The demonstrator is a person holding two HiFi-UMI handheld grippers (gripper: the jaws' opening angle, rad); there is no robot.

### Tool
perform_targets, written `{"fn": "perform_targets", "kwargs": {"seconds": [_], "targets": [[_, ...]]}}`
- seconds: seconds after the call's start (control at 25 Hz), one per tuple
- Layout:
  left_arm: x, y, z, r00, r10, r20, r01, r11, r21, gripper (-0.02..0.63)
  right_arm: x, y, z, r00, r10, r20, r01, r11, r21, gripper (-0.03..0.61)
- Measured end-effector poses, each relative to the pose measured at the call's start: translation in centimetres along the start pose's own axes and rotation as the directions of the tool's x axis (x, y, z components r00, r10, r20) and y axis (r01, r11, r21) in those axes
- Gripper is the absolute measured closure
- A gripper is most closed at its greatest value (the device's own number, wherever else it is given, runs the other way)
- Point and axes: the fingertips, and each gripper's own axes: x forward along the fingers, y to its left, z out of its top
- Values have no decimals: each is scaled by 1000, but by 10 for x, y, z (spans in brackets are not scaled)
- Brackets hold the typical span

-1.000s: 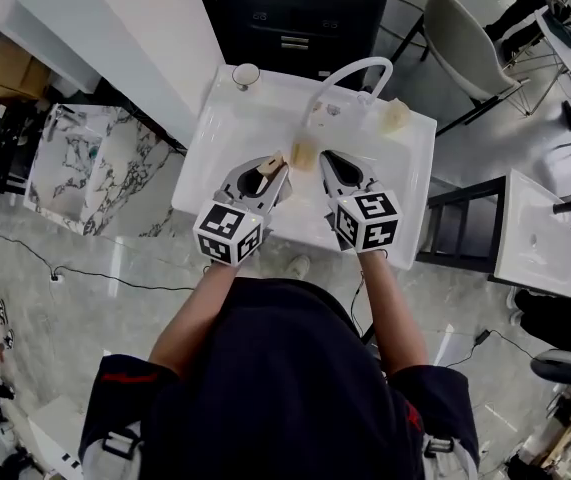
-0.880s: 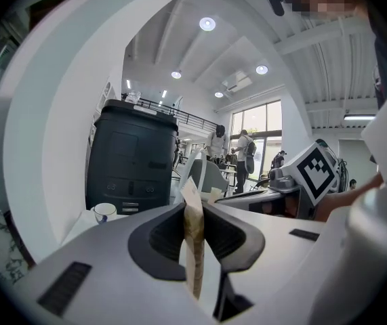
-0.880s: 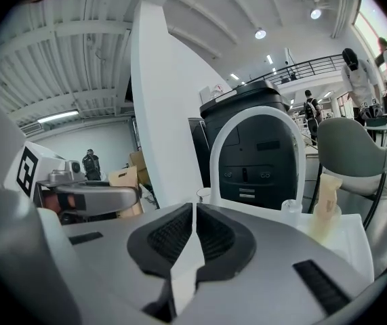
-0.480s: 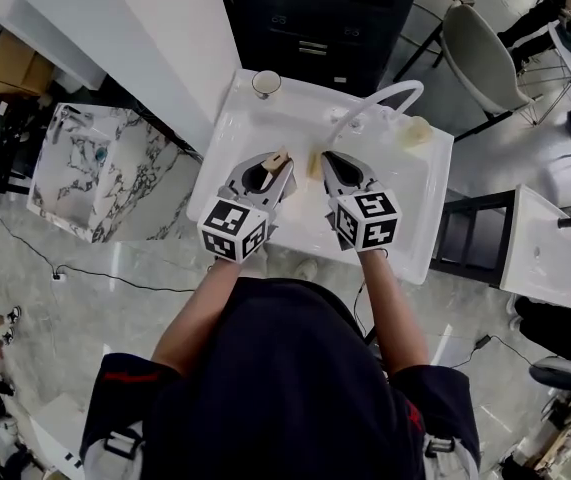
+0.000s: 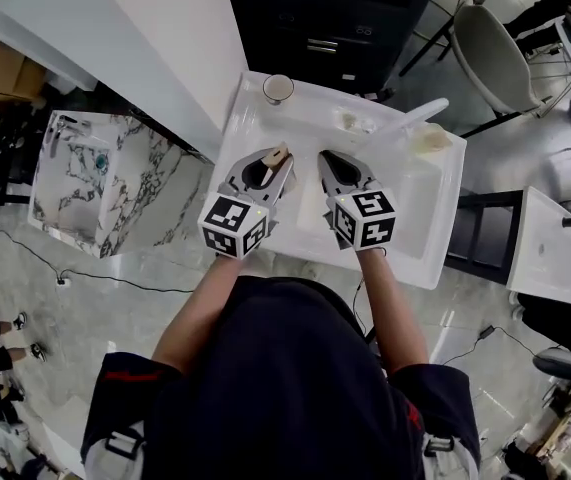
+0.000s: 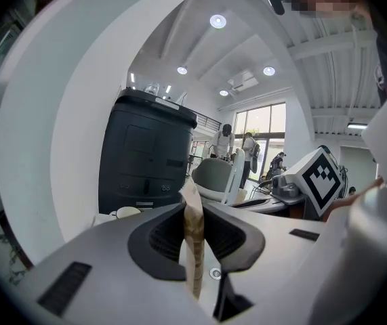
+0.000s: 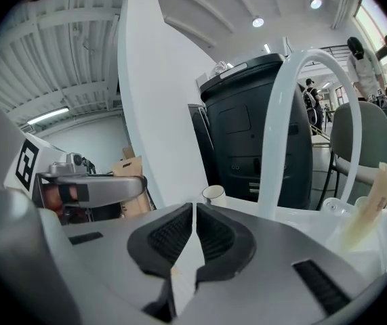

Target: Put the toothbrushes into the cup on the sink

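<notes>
At the left of the head view stands a marble-patterned counter (image 5: pixel 95 183), and beside it the white sink (image 5: pixel 405 218) fills the middle of the frame. The white cup (image 5: pixel 278 88) stands on the sink's upper left corner, upright and with its mouth open.

Just below the cup, over the left part of the basin, the left gripper (image 5: pixel 270 168) points toward the top of the frame. Its jaws pinch a tan toothbrush (image 6: pixel 193 242), which stands upright between the ribbed pads. Its upper end rises above the jaw tips. The toothbrush is near the cup but apart from it.

Just to the right, the right gripper (image 5: pixel 327 163) hangs over the middle of the basin, alongside the left one. In the right gripper view its jaws are pressed almost together, with only a thin slit of white sink showing between them and nothing held.

Further right, the white arched faucet (image 7: pixel 295 114) rises from the sink's back edge. A tan stick-like thing (image 7: pixel 376 195) stands at the sink's far right corner; what it is cannot be told. A grey chair (image 5: pixel 495 48) stands at the upper right.
</notes>
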Motion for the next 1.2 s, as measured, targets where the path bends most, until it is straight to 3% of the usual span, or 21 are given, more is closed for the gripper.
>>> {"fn": "perform_targets", "kwargs": {"seconds": [0.56, 0.84, 1.2], "targets": [[27, 61, -2, 998, -48, -46, 47, 999, -28, 543, 64, 1, -1, 997, -33, -73, 34, 999, 17, 534], [49, 82, 0, 995, -78, -65, 77, 997, -12, 543, 88, -5, -3, 993, -47, -106, 50, 998, 25, 534], [78, 102, 36, 994, -104, -34, 106, 993, 56, 543, 108, -16, 3, 993, -58, -99, 65, 996, 68, 535]]}}
